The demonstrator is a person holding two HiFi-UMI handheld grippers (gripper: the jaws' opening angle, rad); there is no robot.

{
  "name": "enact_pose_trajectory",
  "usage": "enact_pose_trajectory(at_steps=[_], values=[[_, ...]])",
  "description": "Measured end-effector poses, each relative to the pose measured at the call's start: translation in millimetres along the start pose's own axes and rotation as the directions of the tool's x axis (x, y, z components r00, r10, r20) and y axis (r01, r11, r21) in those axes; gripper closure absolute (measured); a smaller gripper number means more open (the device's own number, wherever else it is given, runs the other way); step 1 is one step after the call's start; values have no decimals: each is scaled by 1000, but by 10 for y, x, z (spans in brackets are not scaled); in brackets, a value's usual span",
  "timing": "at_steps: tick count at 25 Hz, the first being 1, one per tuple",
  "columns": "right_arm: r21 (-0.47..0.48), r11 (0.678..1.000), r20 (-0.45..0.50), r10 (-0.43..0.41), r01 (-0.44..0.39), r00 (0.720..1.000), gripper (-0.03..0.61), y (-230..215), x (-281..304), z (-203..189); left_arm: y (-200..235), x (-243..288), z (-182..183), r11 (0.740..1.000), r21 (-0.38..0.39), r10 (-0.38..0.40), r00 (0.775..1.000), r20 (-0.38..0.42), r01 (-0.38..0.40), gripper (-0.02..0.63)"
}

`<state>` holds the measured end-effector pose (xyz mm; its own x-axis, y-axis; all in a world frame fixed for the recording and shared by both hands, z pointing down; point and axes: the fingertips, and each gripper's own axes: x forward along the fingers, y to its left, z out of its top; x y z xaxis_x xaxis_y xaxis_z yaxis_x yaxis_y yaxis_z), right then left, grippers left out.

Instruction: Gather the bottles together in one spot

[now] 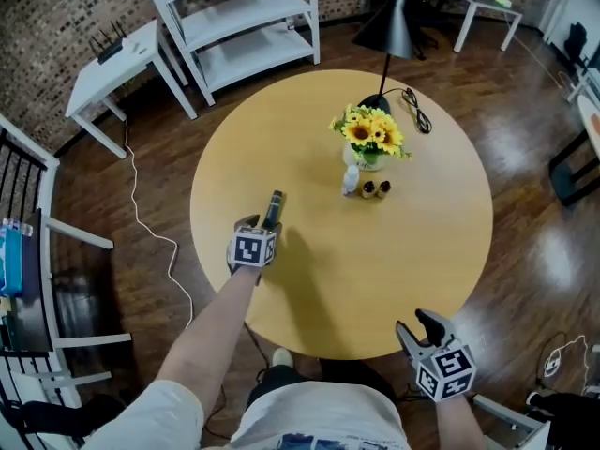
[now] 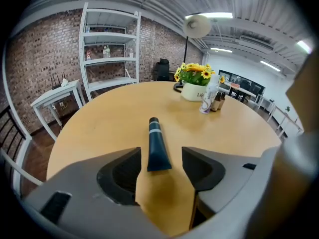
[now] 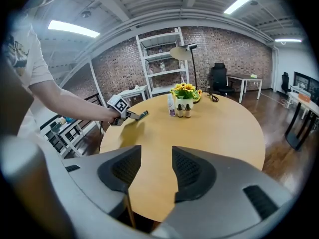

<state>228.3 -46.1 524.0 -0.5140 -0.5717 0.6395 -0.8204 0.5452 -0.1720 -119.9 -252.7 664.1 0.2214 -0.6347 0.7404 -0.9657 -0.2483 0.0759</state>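
A dark blue tube (image 1: 273, 209) with a pale band near its cap lies flat on the round wooden table (image 1: 375, 279), on its left side. My left gripper (image 1: 262, 225) is open, its jaws standing either side of the tube's flat end (image 2: 157, 146) with a gap on both sides. A white bottle (image 1: 352, 179) and two small brown bottles (image 1: 368, 189) stand together beside the flower vase. My right gripper (image 1: 415, 324) hangs open and empty over the table's near edge. In the right gripper view, the tube (image 3: 139, 115) and the bottles (image 3: 171, 105) lie far ahead.
A white vase of sunflowers (image 1: 368, 137) stands behind the bottles, with a black lamp (image 1: 389, 26) and its cord at the table's far edge. A white shelf unit (image 1: 244, 26) and a white side table (image 1: 117, 64) stand beyond. Chairs flank the table's left.
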Motion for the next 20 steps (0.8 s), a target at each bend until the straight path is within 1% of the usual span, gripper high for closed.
enact_pose_trajectory(at_steps=[4,5,7,8,9,11,14,16,18,20], values=[[-4,1000,-9,12,-12,1000,356,2,80,-1,111,201,-37,1000,-21,17,1000,-23,-18,370],[-2,1000,-12,10,-10,1000,356,-9,86,-7,111,224,-51,1000,-20,19,999,-27,-20,362],[4,1000,-14,9,-9,1000,356,-23,109,-18,101,232,-63,1000,-12,16,999,-28,-16,367],[5,1000,-13,12,-12,1000,356,-19,120,-20,93,224,-80,1000,-8,10,999,-32,-10,446],[4,1000,-13,16,-16,1000,356,-10,127,-20,82,214,-104,1000,-3,3,999,-38,-3,449],[2,1000,-8,23,-23,1000,356,25,140,4,80,173,-114,1000,16,-2,999,-44,3,454],[-6,1000,1,28,-28,1000,356,81,154,66,68,50,-47,999,37,-9,1000,-24,9,457],[-10,999,10,32,-32,999,356,117,187,104,27,-43,2,997,73,-20,1000,-14,21,459],[-18,999,22,42,-41,999,356,170,230,160,-13,-168,68,994,106,-36,999,-4,36,459],[-28,998,31,53,-52,998,356,223,262,212,-85,-316,117,991,117,-68,998,9,66,460]])
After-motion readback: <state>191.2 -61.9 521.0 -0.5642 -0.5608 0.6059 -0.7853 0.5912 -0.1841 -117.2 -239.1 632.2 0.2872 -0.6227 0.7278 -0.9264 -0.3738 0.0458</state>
